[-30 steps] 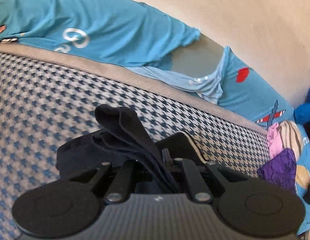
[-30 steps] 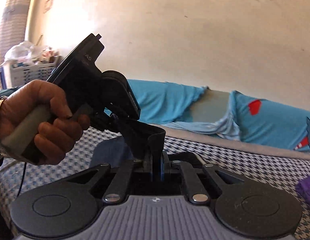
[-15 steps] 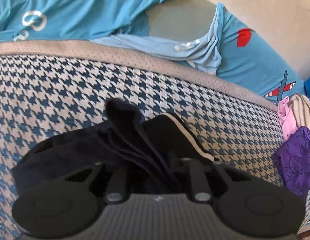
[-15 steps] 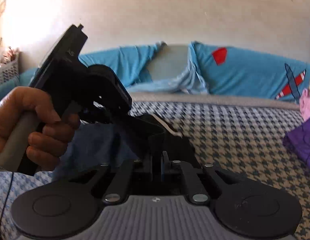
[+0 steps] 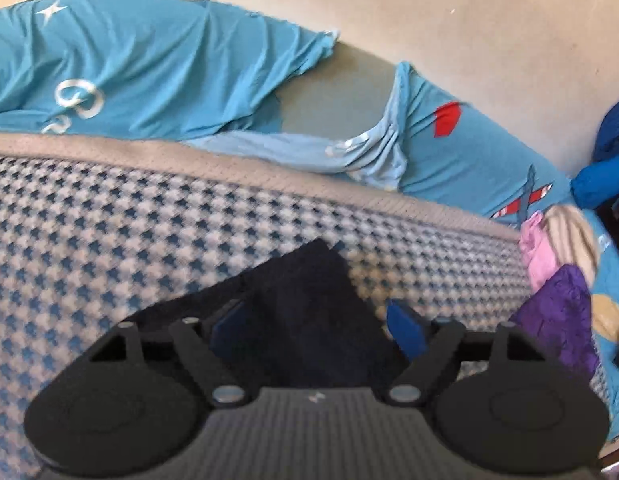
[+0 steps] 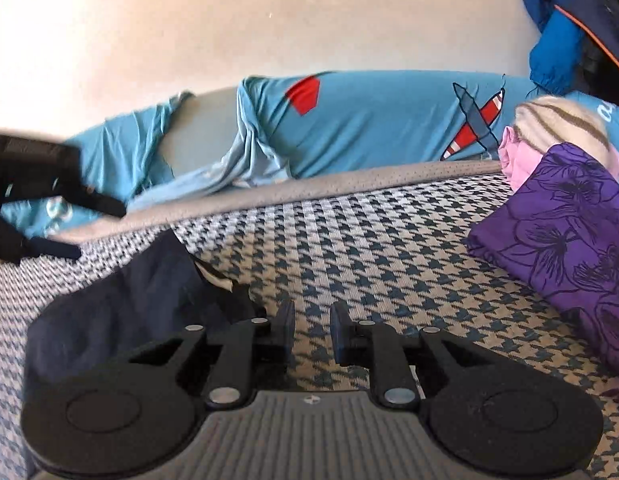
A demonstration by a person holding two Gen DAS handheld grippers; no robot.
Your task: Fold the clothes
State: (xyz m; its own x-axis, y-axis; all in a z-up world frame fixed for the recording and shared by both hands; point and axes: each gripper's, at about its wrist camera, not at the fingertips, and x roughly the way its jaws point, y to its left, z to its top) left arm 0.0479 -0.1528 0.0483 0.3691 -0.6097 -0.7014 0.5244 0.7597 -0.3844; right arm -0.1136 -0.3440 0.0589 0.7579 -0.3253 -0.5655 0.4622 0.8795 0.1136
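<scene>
A dark navy garment (image 5: 305, 292) lies bunched on the houndstooth mattress (image 5: 109, 248). My left gripper (image 5: 317, 330) hangs just over it, jaws opening wide; the cloth lies loose between the blue pads (image 5: 405, 330), which do not press on it. In the right wrist view the same garment (image 6: 129, 304) lies to the left of my right gripper (image 6: 312, 330). The right jaws are opening a little, with only mattress showing in the gap. The left gripper's blurred black fingers (image 6: 105, 204) show at that view's left edge.
A folded purple floral cloth (image 6: 561, 240) lies on the mattress at the right, with pink and striped clothes (image 6: 549, 136) behind it. Blue printed bedding (image 5: 149, 72) runs along the wall. A blue jacket (image 6: 557, 32) hangs at the far right.
Both grippers were shut on the dark garment and have let it go; it now lies flat on the mattress. The right gripper swung right, off the garment. The left one pulled back.
</scene>
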